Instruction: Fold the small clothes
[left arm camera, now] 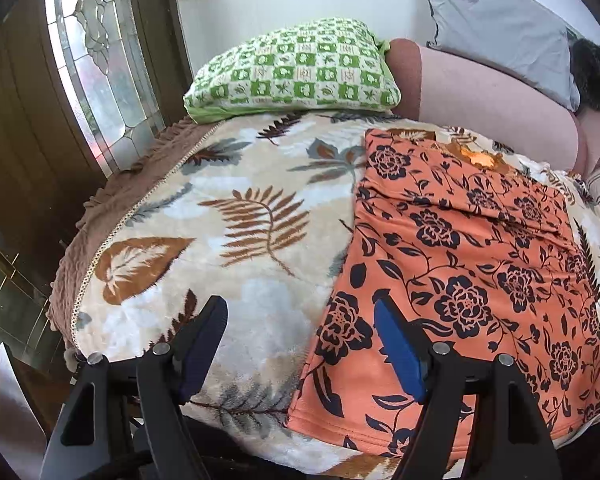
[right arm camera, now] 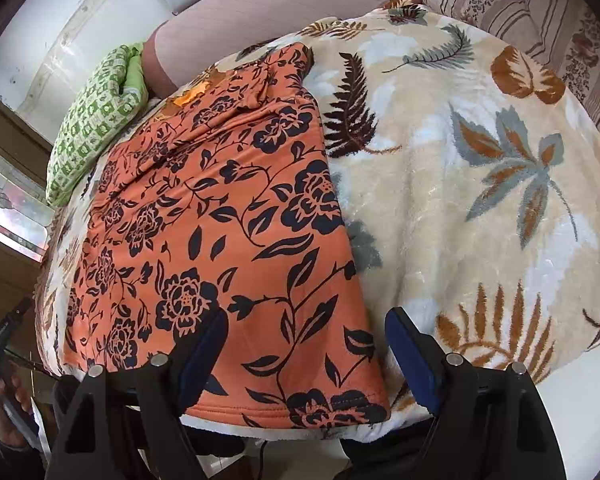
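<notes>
Hovering left gripper (left arm camera: 300,344) and right gripper (right arm camera: 306,350), both spread, flanking orange floral garment's (left arm camera: 460,272) hem corners for pinching.

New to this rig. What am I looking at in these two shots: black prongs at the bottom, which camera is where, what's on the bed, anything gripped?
There is no robot arm. A person holds a two-finger gripper in each hand, and each gripper carries a fisheye camera that looks forward along its fingers. The black prongs with blue pads are those fingers.

One picture comes from the left gripper, the other from the right gripper. Both grippers are open and hold nothing.

Both views show an orange garment with dark flowers, lying fairly flat on a cream leaf-print blanket. Each gripper is near the garment's hem, on its own side. A green checked pillow lies at the far end.
</notes>
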{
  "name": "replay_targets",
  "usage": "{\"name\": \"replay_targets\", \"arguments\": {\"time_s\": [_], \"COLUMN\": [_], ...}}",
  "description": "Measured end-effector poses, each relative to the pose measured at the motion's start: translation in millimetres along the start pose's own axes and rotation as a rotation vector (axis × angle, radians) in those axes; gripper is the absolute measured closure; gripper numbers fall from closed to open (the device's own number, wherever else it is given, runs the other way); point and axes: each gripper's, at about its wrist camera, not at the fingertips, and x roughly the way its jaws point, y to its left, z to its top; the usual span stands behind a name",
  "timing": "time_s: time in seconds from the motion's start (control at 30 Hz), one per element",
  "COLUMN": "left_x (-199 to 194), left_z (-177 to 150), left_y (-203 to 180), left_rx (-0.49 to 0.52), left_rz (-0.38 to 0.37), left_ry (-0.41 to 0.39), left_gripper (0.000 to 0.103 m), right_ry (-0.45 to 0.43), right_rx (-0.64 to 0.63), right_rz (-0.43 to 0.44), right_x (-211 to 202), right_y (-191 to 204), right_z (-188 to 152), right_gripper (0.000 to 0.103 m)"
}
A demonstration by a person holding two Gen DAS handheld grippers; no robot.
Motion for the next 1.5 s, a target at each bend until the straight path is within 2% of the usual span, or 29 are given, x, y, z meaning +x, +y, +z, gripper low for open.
{"name": "replay_targets", "arguments": {"time_s": [0.13,0.17,0.23,0.33,0.4,0.47,0.57,0.6,0.63,0.67,0.7,0.73,0.77,0.8,0.87,0.97,1.0,1.07,1.17,1.23,1.3,1.33,1.37,1.4,1.43,1.5], "left_x": [-1.6,2.7,14.4,33.8,45.9,50.1,54.8,56.7,61.8,65.1,68.7,71.2,69.3,67.9,66.7,66.2,65.7,63.3,65.7,66.9,66.8,65.9,64.6,64.1,63.9,66.0], "left_z": [-3.2,-6.8,-20.8,-43.2,-57.4,-65.1,-74.1,-75.0,-79.2,-83.7,-87.1,-90.7,-91.5,-91.8,-92.1,-93.5,-93.0,-94.4,-93.8,-92.3,-92.5,-93.1,-93.4,-93.2,-92.7,-91.2], "left_y": [4.8,8.5,17.3,22.5,23.0,19.4,14.3,13.5,11.3,10.3,9.5,9.5,10.1,10.3,12.0,14.7,14.6,9.2,4.3,3.7,3.5,4.5,5.7,5.9,8.0,4.6], "left_rx": [-0.010,-0.025,-0.058,-0.065,-0.065,-0.051,-0.032,-0.029,-0.026,-0.027,-0.028,-0.039,-0.046,-0.046,-0.041,-0.058,-0.050,0.004,0.028,0.012,0.014,0.021,0.023,0.021,0.011,0.006], "left_rz": [-0.023,-0.049,-0.074,-0.078,-0.109,-0.122,-0.161,-0.177,-0.193,-0.197,-0.207,-0.219,-0.219,-0.219,-0.225,-0.240,-0.239,-0.210,-0.194,-0.195,-0.197,-0.199,-0.199,-0.198,-0.205,-0.231], "left_ry": [0.011,0.041,0.098,0.185,0.247,0.269,0.292,0.306,0.334,0.351,0.368,0.379,0.364,0.357,0.349,0.351,0.346,0.327,0.312,0.310,0.307,0.304,0.300,0.298,0.298,0.304], "left_gripper": [0.023,0.019,0.019,0.019,0.019,0.019,0.019,0.019,0.021,0.028,0.043,0.047,0.051,0.059,0.067,0.063,0.054,0.043,0.041,0.041,0.042,0.044,0.055,0.065,0.070,0.089], "right_ry": [0.020,0.034,0.055,0.068,0.075,0.081,0.106,0.124,0.139,0.158,0.170,0.183,0.186,0.179,0.177,0.159,0.155,0.091,-0.016,0.010,0.082,0.121,0.134,0.140,0.156,0.168], "right_rx": [-0.002,0.000,0.008,0.029,0.051,0.061,0.061,0.051,0.044,0.045,0.047,0.045,0.035,0.020,0.015,0.004,0.003,-0.034,-0.123,-0.143,-0.145,-0.131,-0.124,-0.145,-0.159,-0.168], "right_rz": [-0.018,-0.017,-0.011,0.016,0.029,0.032,0.102,0.094,0.081,0.087,0.094,0.092,0.076,0.060,0.061,0.039,0.018,-0.009,-0.049,-0.057,-0.060,-0.041,-0.010,0.030,0.040,0.022], "right_x": [3.5,5.5,8.5,7.6,8.6,10.1,13.5,16.5,19.4,24.0,27.3,30.4,30.8,27.6,21.8,18.7,15.7,-0.2,-21.0,-8.7,19.1,29.8,33.9,33.3,33.1,35.1], "right_y": [-3.0,-5.0,-9.2,-18.6,-26.9,-32.0,-32.2,-30.5,-30.1,-30.8,-31.7,-32.2,-32.0,-30.9,-32.5,-33.4,-31.9,-21.7,-1.1,-1.8,-7.8,-10.8,-10.9,-6.0,-2.1,-1.5], "right_z": [-1.0,-1.3,-1.0,-2.9,-4.2,-4.2,-4.0,-4.2,-4.9,-5.8,-6.8,-8.3,-9.2,-10.2,-11.2,-12.4,-12.5,-13.4,-9.1,-2.3,-0.4,-2.5,-5.7,-9.3,-13.0,-17.7], "right_gripper": [0.020,0.020,0.020,0.020,0.020,0.020,0.020,0.020,0.020,0.020,0.022,0.025,0.034,0.044,0.051,0.050,0.050,0.050,0.045,0.041,0.041,0.041,0.043,0.063,0.073,0.073]}}
